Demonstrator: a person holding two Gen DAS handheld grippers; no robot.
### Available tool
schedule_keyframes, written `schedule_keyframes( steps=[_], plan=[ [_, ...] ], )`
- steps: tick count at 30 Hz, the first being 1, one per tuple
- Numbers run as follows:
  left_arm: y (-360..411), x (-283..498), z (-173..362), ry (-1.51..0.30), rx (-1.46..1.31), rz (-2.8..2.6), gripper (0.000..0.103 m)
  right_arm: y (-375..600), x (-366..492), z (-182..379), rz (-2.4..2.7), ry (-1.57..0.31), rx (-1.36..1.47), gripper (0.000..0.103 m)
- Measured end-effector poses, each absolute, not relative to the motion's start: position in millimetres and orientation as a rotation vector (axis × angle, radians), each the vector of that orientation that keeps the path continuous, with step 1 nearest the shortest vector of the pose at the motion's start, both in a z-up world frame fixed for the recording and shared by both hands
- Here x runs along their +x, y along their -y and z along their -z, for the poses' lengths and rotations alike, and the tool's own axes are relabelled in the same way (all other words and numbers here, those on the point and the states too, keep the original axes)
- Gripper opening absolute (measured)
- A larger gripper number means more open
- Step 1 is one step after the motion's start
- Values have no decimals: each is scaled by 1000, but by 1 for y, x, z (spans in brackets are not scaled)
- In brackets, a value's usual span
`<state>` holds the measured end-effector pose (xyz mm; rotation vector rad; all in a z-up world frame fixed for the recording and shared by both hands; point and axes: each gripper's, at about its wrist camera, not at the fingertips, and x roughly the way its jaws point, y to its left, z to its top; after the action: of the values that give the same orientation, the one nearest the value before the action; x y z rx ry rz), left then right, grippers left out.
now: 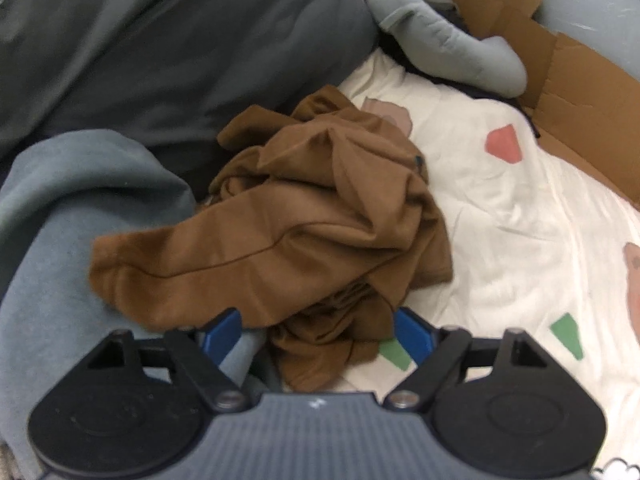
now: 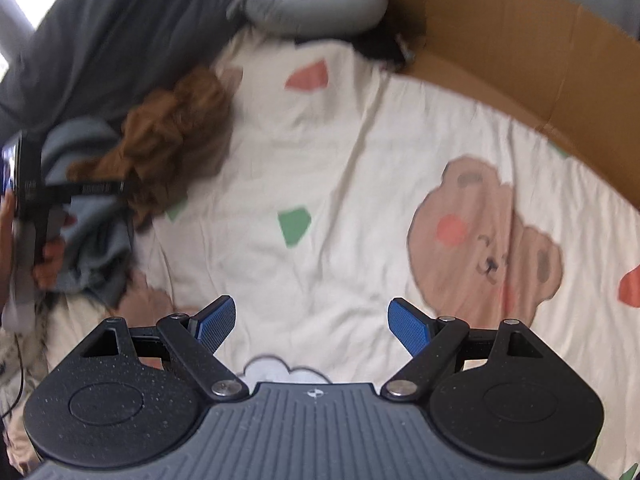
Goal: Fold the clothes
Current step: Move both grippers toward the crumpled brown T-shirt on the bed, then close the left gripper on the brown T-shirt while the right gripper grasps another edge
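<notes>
The brown garment [image 1: 320, 216] lies crumpled on the white printed bedsheet [image 1: 500, 208], beside a grey-blue blanket [image 1: 80, 208]. The left gripper [image 1: 318, 330] stands wide open, its blue pads on both sides of the garment's near edge without pressing it. The right gripper [image 2: 312, 322] is wide open over the bare sheet and holds nothing.

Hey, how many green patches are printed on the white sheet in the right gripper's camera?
3 at least. One green patch lies mid-sheet, another peeks from under the brown garment, a sliver sits at the bottom right corner. Others may be hidden under the clothes.
</notes>
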<state>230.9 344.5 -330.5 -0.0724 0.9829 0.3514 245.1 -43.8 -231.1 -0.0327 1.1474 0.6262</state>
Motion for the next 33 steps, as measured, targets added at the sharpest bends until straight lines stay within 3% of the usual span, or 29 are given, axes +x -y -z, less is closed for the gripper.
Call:
schedule_keyframes(
  steps=[6, 16, 19, 24, 26, 29, 33],
  plan=[
    [-366, 234, 345, -971, -146, -402, 64, 14, 242, 259, -617, -1166, -44, 88],
    [-378, 233, 328, -879, -88, -396, 61, -32, 246, 280, -656, -1157, 15, 88],
    [-384, 234, 323, -869, -103, -399, 55, -42, 253, 283, -662, -1151, 33, 88],
    [-387, 231, 311, -836, -100, -382, 31, -58, 266, 290, -668, -1142, 78, 88],
    [-390, 231, 309, -836, -103, -387, 12, -65, 272, 294, -670, -1140, 97, 88],
    [-400, 229, 309, -837, -141, -402, 3, -76, 283, 302, -683, -1137, 133, 88],
    [-412, 226, 306, -813, -200, -453, 2, -96, 298, 314, -711, -1129, 153, 88]
  ],
)
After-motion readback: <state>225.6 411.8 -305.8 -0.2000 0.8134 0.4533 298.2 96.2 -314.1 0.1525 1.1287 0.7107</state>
